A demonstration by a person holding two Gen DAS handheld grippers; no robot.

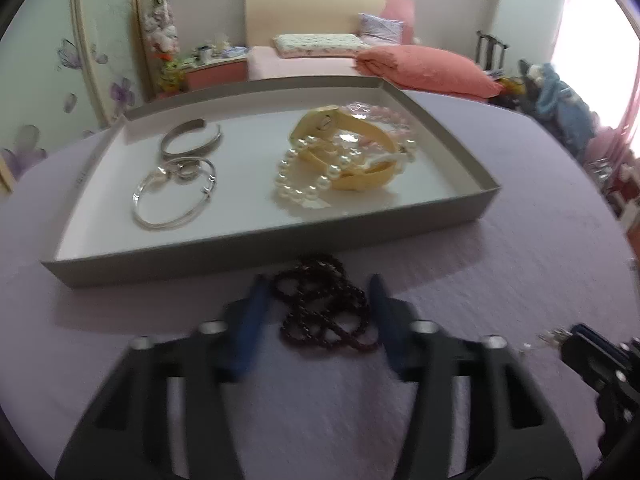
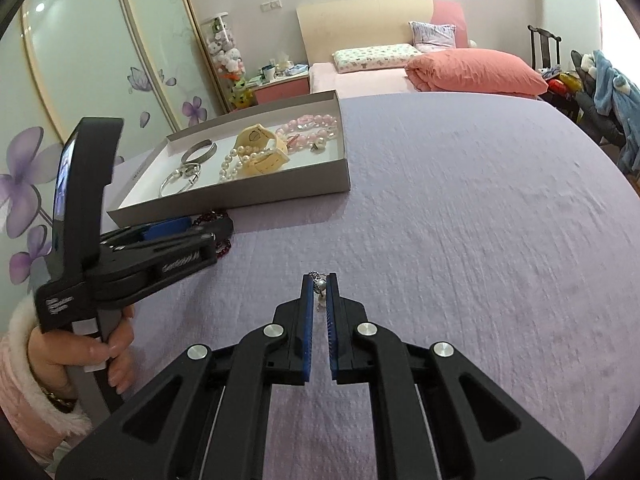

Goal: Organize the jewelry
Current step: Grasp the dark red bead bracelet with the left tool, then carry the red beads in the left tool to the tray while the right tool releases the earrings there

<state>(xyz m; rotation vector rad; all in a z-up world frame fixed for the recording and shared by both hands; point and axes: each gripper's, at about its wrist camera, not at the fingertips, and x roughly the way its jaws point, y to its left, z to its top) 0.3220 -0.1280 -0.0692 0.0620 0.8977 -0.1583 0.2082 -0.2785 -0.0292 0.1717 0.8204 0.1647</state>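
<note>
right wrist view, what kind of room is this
Most likely a home bedroom. A bed with a cream headboard and a salmon duvet stands at the back, a wardrobe with purple flower-print doors lines the left wall, and a pink bedside cabinet holds small clutter.

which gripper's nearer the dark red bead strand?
Left. The left gripper straddles the dark red bead strand, a finger on each side. The right gripper sits off to its right, shut on a small pearl pendant.
</note>
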